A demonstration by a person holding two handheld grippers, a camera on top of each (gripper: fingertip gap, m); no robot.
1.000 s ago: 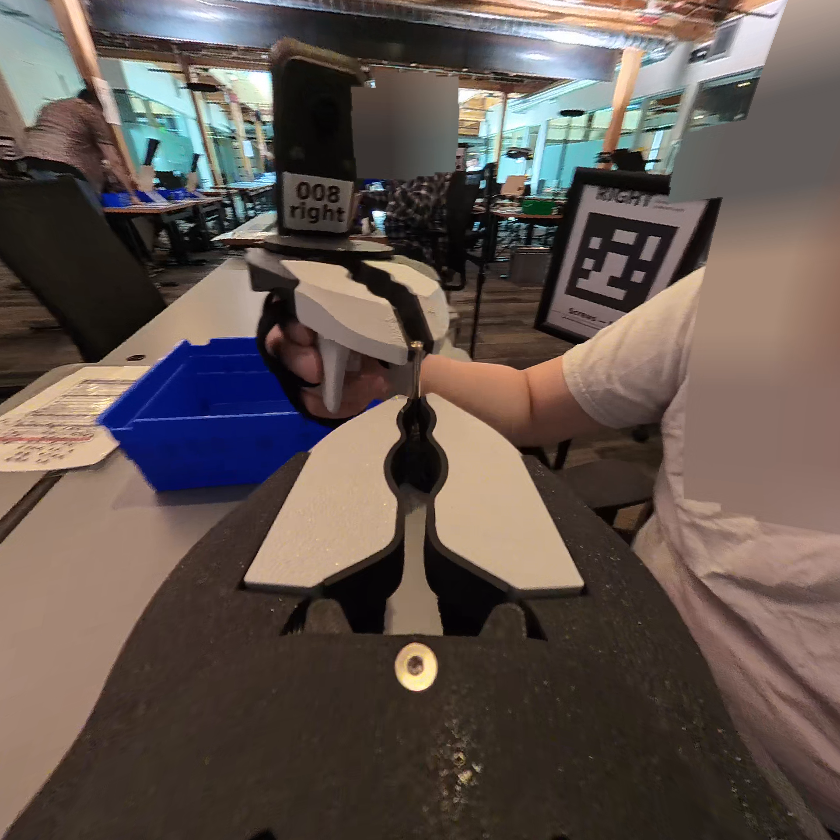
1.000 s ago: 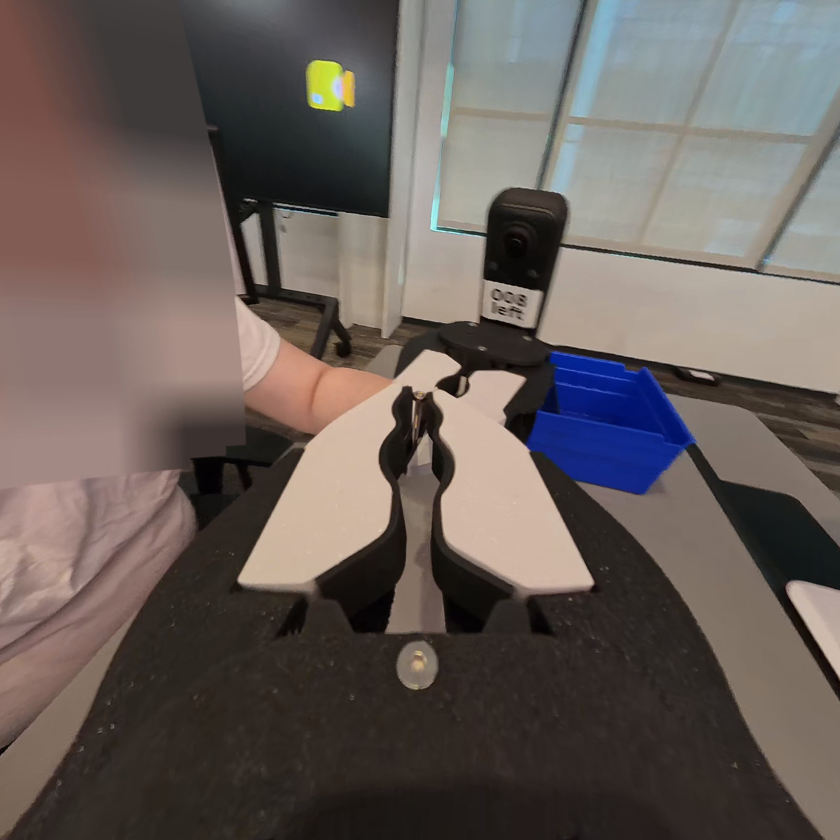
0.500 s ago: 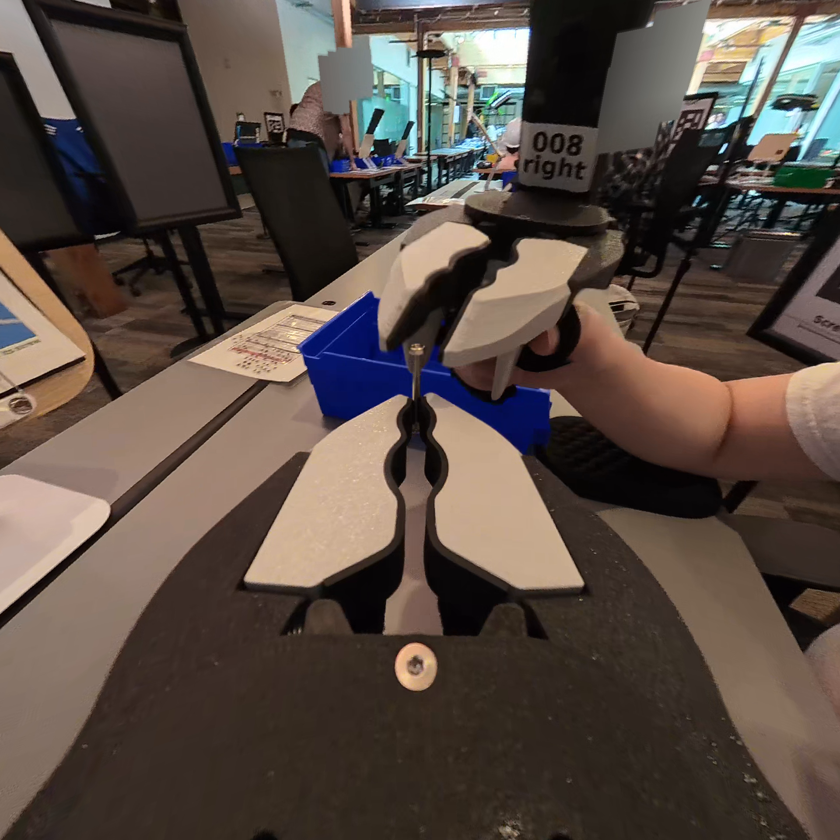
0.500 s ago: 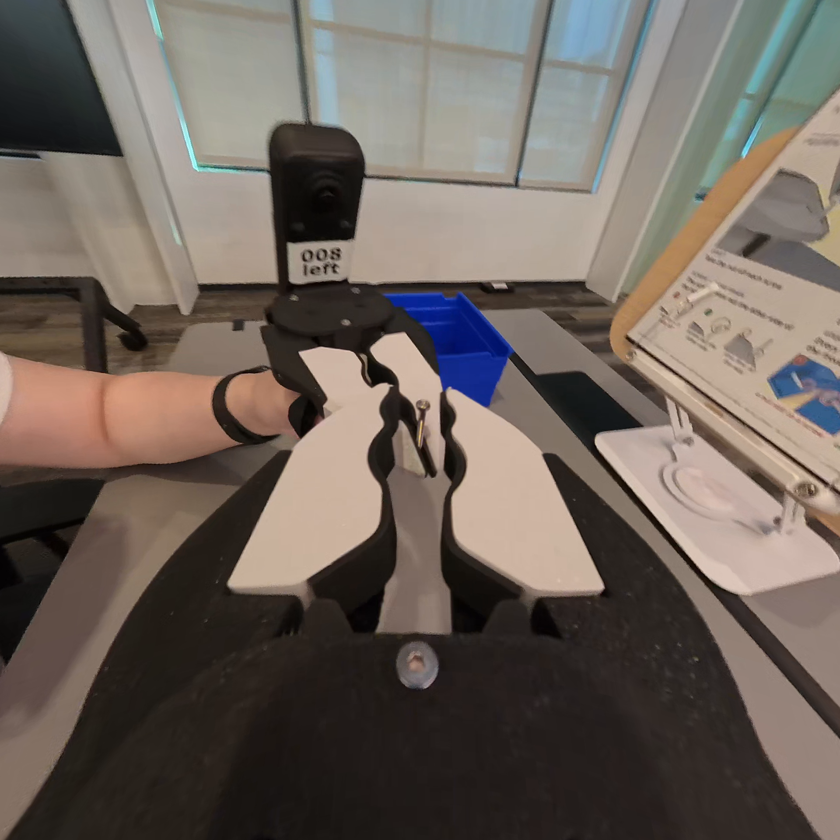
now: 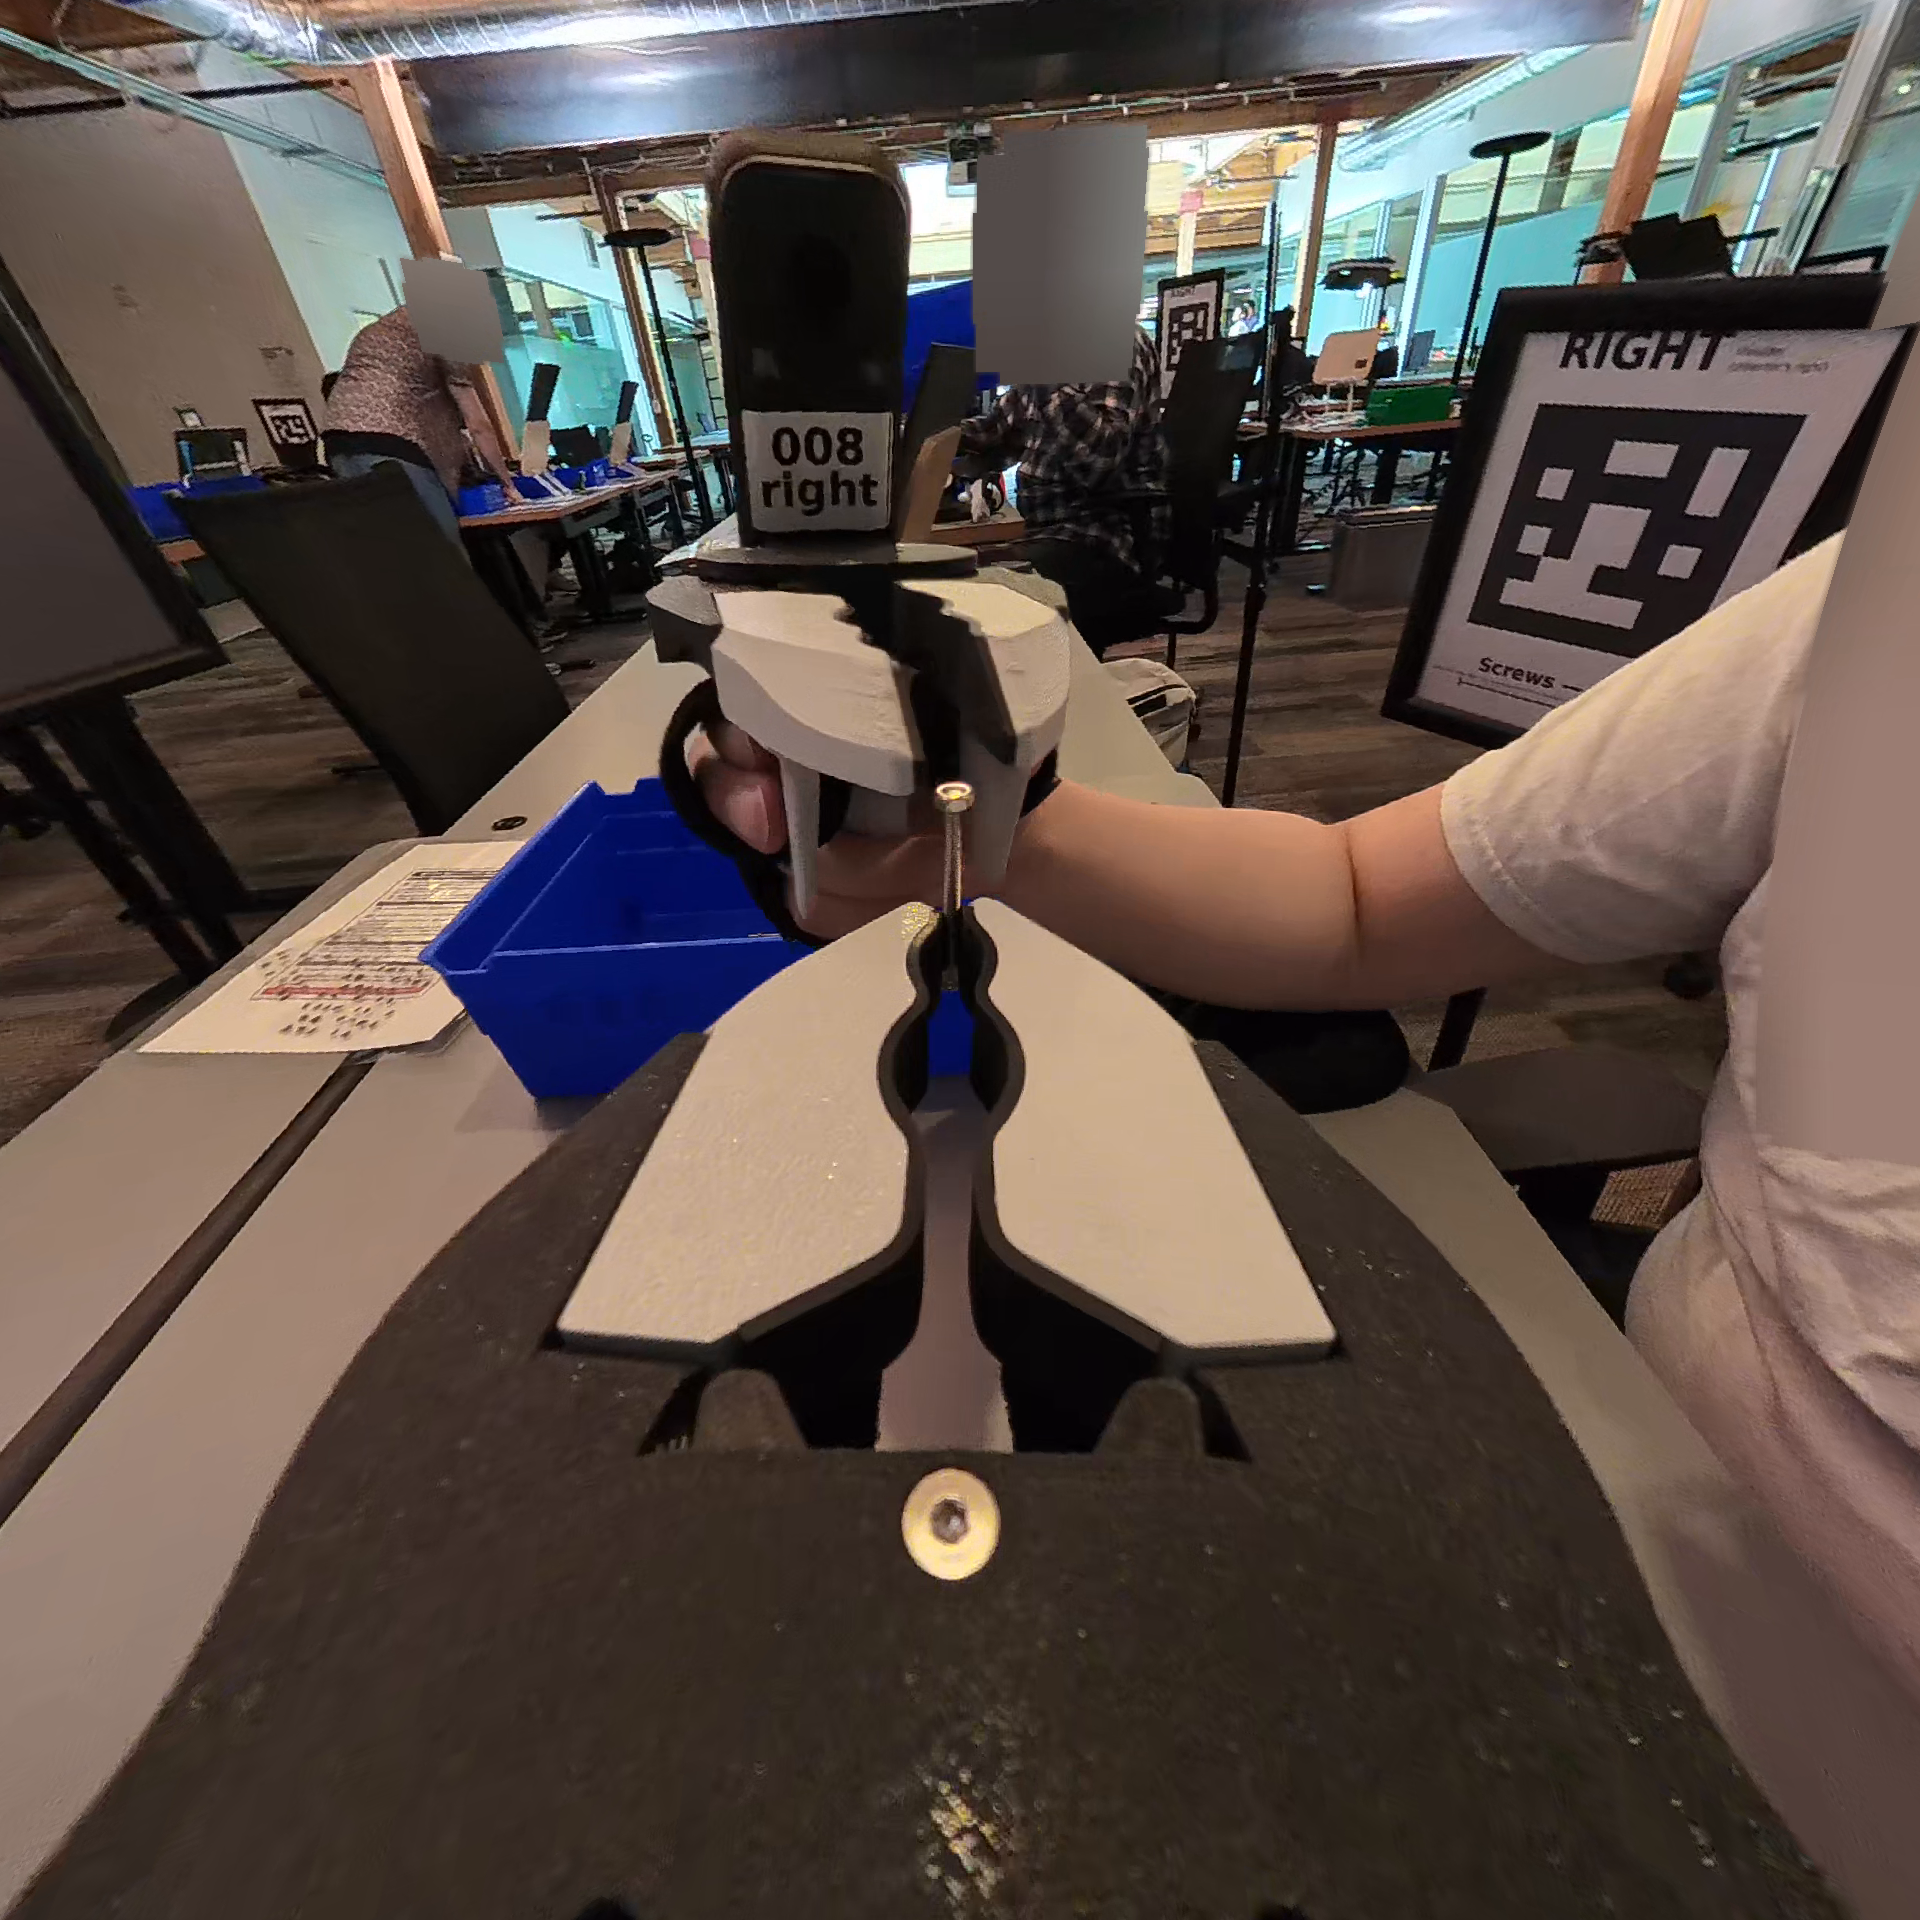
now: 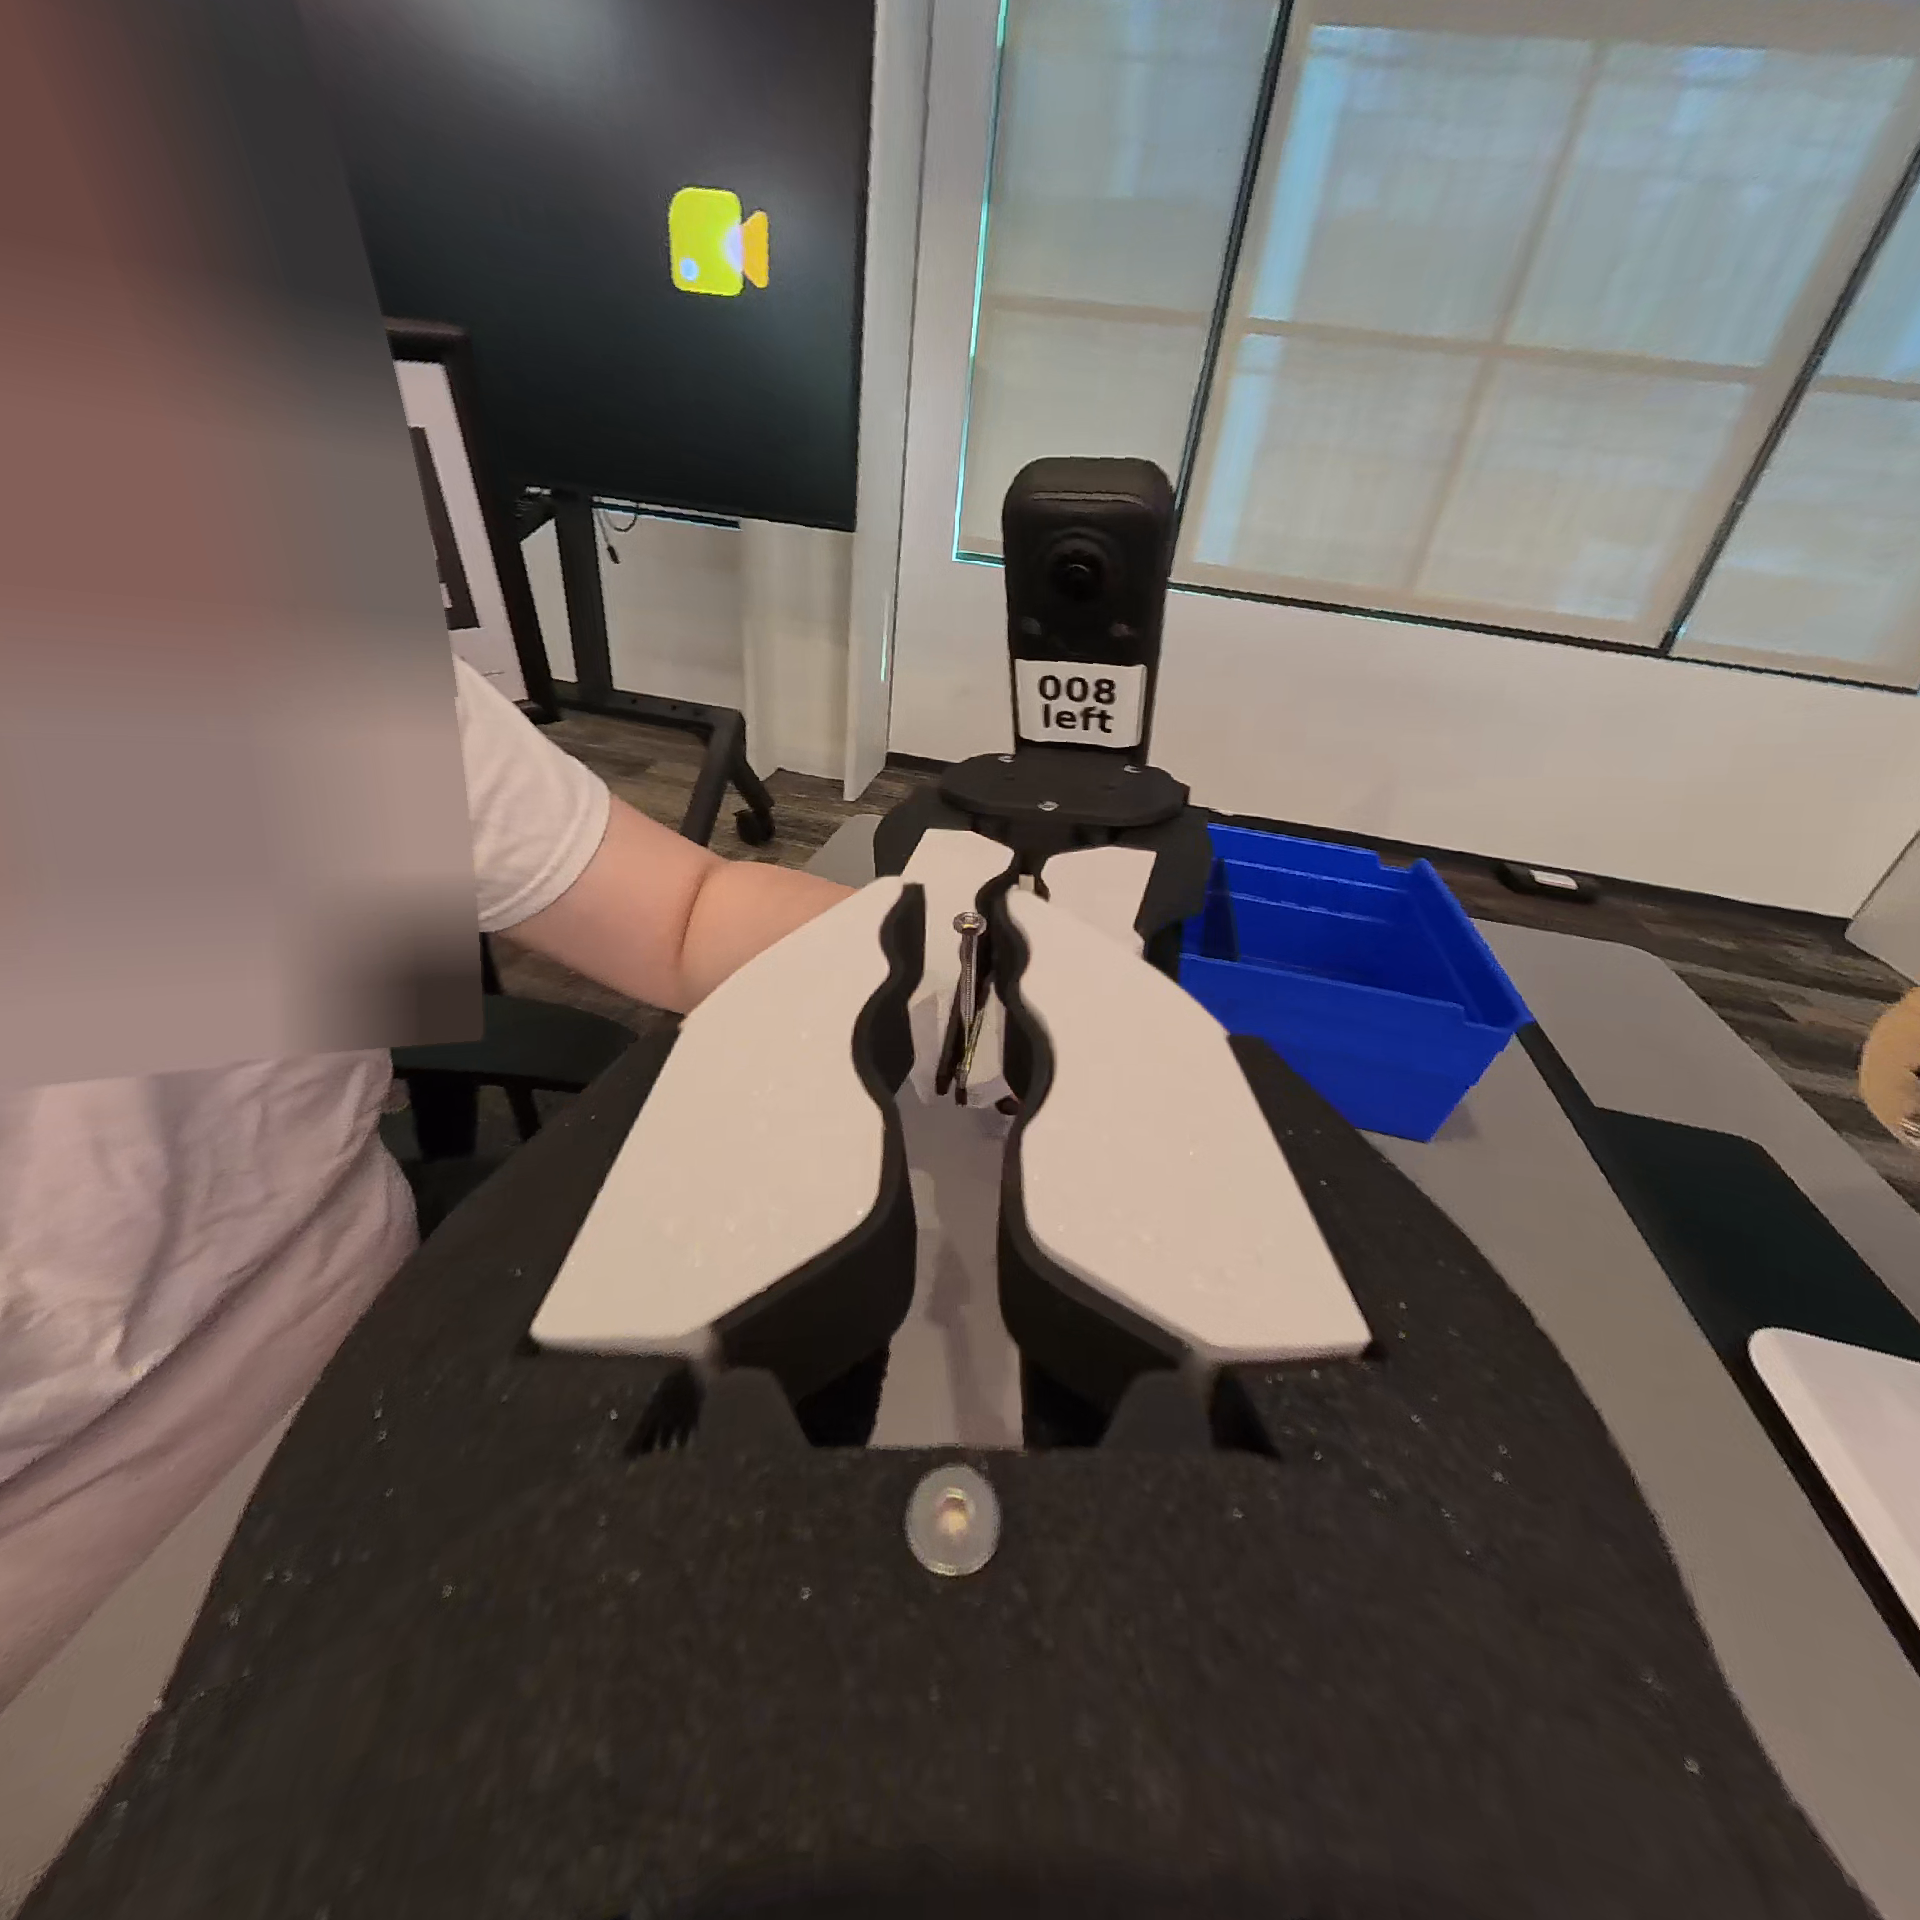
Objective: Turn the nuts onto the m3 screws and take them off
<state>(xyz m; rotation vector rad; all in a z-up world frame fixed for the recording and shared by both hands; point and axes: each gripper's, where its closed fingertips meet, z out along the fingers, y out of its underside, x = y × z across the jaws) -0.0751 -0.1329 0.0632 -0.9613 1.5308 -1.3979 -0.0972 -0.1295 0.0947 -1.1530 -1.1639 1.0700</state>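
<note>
Left gripper (image 5: 948, 935) clamps an upright screw (image 5: 951, 852) at frame centre; right gripper (image 6: 964, 920) stands parted around it.

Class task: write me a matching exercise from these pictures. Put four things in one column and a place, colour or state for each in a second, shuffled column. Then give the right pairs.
Things:
1. screw
2. bin
3. left gripper
4. right gripper

Descriptions:
A. open
B. blue, on the table
C. upright, head on top
D. shut on the screw's lower end

Pairs: 1-C, 2-B, 3-D, 4-A
</note>
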